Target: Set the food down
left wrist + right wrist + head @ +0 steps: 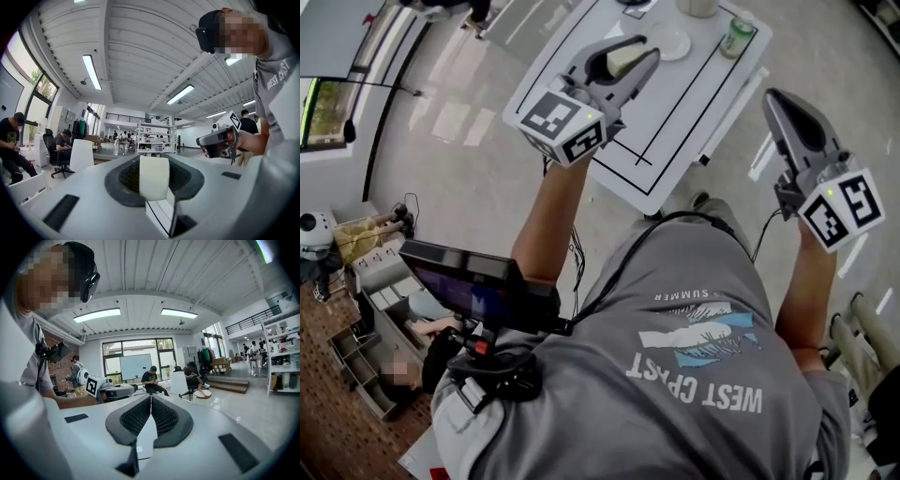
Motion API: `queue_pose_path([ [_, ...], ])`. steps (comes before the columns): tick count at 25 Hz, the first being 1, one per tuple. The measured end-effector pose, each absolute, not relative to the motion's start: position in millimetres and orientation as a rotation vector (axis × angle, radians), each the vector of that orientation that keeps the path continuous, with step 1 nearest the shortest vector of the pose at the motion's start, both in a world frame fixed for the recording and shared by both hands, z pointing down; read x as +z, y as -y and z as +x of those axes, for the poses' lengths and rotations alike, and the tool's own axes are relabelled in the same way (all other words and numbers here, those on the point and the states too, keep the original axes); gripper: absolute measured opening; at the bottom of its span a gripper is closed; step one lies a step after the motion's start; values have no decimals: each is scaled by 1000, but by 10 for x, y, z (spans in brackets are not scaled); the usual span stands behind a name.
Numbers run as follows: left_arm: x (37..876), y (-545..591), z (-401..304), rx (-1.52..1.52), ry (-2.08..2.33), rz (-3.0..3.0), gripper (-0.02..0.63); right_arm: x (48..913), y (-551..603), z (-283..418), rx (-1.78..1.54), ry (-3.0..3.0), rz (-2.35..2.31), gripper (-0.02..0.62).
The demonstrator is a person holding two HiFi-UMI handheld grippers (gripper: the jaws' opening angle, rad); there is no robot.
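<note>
My left gripper [639, 54] is raised above the white table [675, 131] and is shut on a pale cream piece of food [623, 59]. In the left gripper view the food [154, 178] is a smooth off-white block held upright between the dark pads [187, 180]. My right gripper [776, 101] hangs off the table's right side with its jaws closed together and nothing in them. The right gripper view shows its ribbed pads [164, 414] touching. Both grippers point up towards the room rather than down at the table.
On the table's far end stand a white plate [670, 42], a green can [736, 36] and a cup [698, 7]. A dark screen [478, 286] hangs at the person's chest. People sit at the room's edge [152, 379], and shelving [154, 139] stands far off.
</note>
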State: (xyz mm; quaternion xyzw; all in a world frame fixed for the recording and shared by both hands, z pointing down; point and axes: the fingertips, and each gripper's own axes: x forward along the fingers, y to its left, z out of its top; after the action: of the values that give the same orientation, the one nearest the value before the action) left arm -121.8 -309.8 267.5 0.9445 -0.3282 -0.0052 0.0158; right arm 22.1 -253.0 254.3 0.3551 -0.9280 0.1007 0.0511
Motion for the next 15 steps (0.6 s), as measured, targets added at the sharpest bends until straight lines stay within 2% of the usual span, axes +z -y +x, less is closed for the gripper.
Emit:
queue_pose_path([
  [15,3586,4198,-915,222,1100,2807,101,2907,3410,595,383,2812,1004,8],
])
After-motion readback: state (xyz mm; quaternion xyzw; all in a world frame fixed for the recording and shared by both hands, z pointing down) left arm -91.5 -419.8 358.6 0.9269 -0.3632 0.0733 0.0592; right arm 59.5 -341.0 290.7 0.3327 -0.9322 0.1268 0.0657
